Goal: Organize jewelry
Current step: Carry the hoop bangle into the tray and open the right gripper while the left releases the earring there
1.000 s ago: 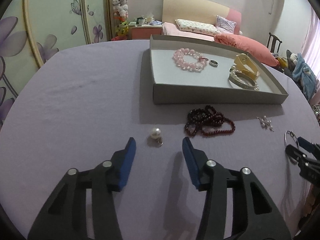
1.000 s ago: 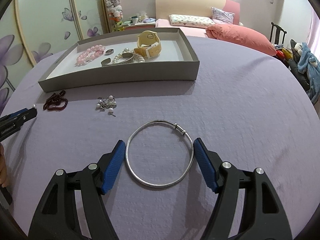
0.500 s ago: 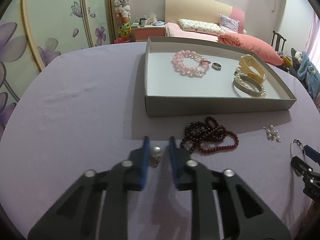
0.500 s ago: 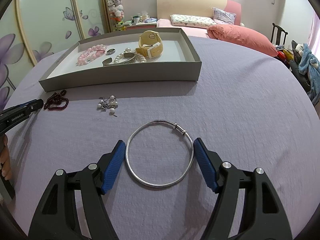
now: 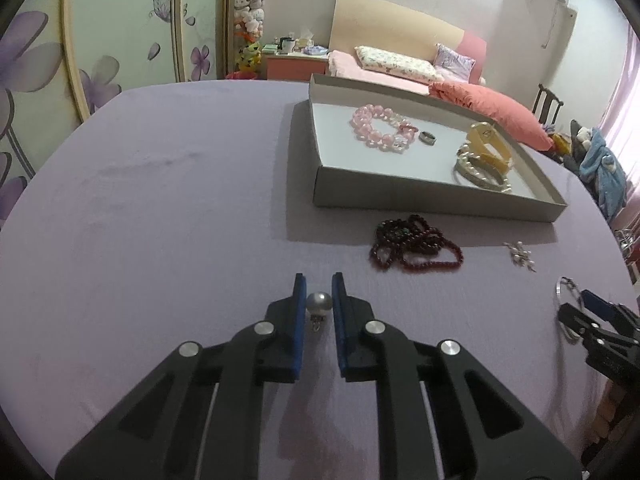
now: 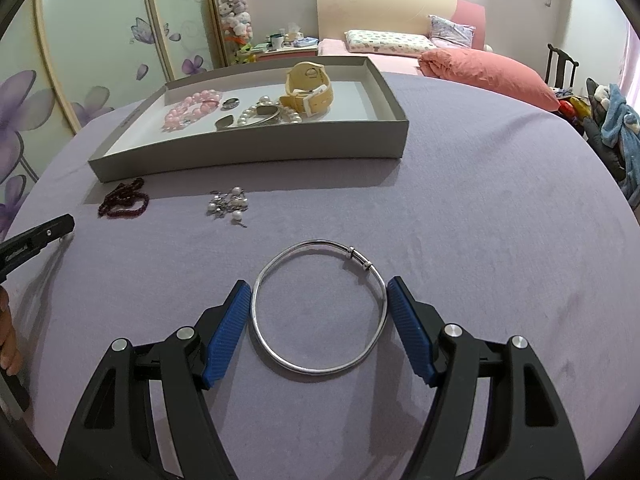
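Closing in from a wide spread, the left gripper (image 5: 319,294) now has its 2 blue pads (image 5: 299,312) pinched on the pearl earring (image 5: 318,303), which a second ago lay loose on the purple cloth (image 5: 160,220) ahead of the open jaws. The pearl sits between the fingertips, with its small metal fitting hanging just below it.

Ahead and to the right of that gripper lies a heap of dark red beads (image 5: 414,248), and further right a small cluster of pearl and silver pieces (image 5: 520,255). Beyond the beads stands the grey tray (image 5: 400,199), holding a pink bead bracelet (image 5: 378,128), a dark ring (image 5: 427,138), a pearl bracelet (image 5: 480,172) and a yellow watch (image 5: 488,144).

The right gripper (image 6: 319,308) has not shifted. Its jaws stand wide, 1 on each side of the silver bangle (image 6: 320,368), which lies flat on the cloth. Both pads (image 6: 228,332) sit at or just beside the hoop's rim; whether they press it I cannot tell. Ahead and to its left are the pearl cluster (image 6: 229,204) and the red beads (image 6: 126,204), with the tray (image 6: 256,152) behind them. At the far left edge the tip of the left gripper (image 6: 66,226) shows, with part of a hand (image 6: 9,344) below it.
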Motion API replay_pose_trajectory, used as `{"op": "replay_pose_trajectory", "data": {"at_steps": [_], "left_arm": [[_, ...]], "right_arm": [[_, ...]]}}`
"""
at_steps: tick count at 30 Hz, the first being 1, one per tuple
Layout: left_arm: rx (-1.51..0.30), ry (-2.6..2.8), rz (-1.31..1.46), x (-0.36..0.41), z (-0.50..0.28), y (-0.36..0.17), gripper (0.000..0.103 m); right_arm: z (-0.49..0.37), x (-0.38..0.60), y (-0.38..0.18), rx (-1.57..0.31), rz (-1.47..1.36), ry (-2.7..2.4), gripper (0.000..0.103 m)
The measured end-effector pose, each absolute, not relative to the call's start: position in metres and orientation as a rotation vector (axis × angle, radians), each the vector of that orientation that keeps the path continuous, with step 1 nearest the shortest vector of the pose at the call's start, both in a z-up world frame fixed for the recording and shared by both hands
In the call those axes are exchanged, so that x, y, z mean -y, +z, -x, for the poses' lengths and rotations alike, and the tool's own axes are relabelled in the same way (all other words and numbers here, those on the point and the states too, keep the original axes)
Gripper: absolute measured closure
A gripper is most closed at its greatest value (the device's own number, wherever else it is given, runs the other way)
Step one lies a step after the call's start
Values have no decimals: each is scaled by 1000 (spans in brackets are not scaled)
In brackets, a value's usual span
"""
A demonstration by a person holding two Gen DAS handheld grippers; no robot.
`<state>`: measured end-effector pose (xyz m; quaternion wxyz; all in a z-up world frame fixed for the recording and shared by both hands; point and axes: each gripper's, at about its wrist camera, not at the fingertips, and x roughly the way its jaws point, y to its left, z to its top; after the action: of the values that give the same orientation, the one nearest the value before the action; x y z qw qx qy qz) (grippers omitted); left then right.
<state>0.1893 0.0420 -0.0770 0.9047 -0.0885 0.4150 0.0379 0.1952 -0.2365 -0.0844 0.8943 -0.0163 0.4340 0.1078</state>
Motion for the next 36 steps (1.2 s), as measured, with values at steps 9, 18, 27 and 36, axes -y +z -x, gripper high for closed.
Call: {"op": "replay_pose_trajectory", "data": {"at_steps": [9,18,27,36], "left_arm": [[-687,10,157,-22,-152,-42,89],[-515,-21,75,6,-125,-16,89],[-427,-38,45,16,-110,-6,89],[-394,-51,45,20,-102,-5,89]], "right_arm": [[-180,233,-70,-833,0,259,33],[-153,231,-33,-633,-11,270,33],[-130,223,-9,-466,12,308,33],[-127,225,-8,-444,6,312,33]]}}
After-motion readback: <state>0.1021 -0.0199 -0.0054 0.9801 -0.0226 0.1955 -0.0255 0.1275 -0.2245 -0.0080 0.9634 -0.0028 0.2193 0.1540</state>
